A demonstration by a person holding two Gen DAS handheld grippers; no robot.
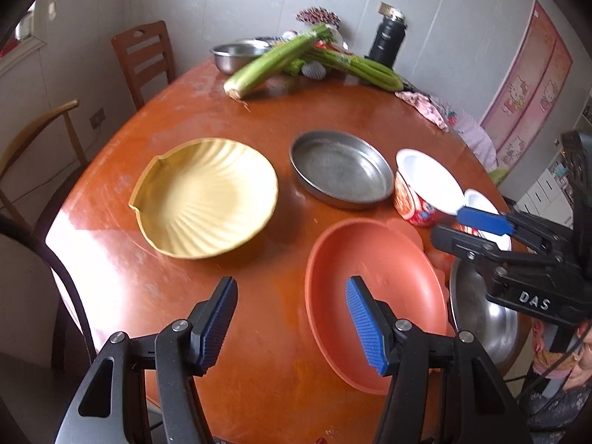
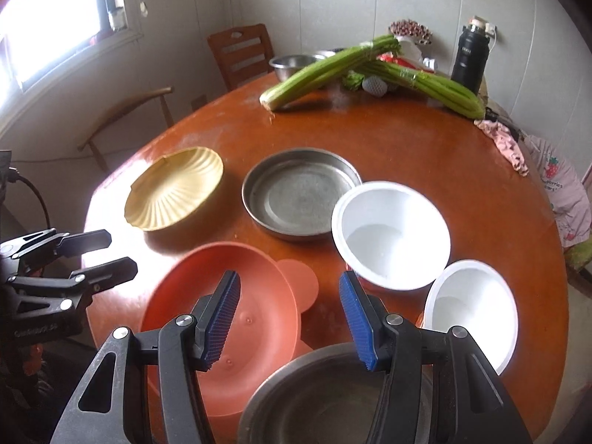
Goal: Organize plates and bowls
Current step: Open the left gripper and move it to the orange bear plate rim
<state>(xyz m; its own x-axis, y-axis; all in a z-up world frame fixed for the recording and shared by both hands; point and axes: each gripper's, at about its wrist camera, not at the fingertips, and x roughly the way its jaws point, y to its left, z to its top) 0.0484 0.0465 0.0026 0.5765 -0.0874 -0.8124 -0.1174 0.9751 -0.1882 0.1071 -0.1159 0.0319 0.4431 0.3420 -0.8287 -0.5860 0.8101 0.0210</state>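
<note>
Orange-brown wood is filling most of both views: the round table [image 2: 425, 155] is carrying everything I am sorting. I am counting three plates on it: one pale yellow shell-shaped plate [image 1: 207, 199] at centre left of the left wrist view, one shallow grey metal pan [image 1: 342, 168] just right of it, and one terracotta plastic plate [image 1: 373, 277] at lower right, with a small round tab at its upper rim. I am counting two white-lined bowls [image 2: 392, 235] at centre right of the right wrist view, the larger one sitting above and left of the smaller, and both showing red printed outsides from the left wrist view. One steel bowl [image 2: 325, 399] is sitting at the bottom edge of that view, just below the terracotta plate. A second steel bowl [image 2: 292, 63] is standing near the top, beside two bunches of celery [image 2: 318, 70] and one black flask [image 2: 470, 55].

I am holding my left gripper [image 1: 292, 327] spread and empty, one finger hanging over bare wood and the other over the terracotta plate's left edge. My right gripper [image 2: 290, 320] is likewise parted and pinching nothing, hovering above the steel bowl's upper rim and the terracotta plate.

Two wooden chairs [image 2: 240, 55] are standing at upper left.
</note>
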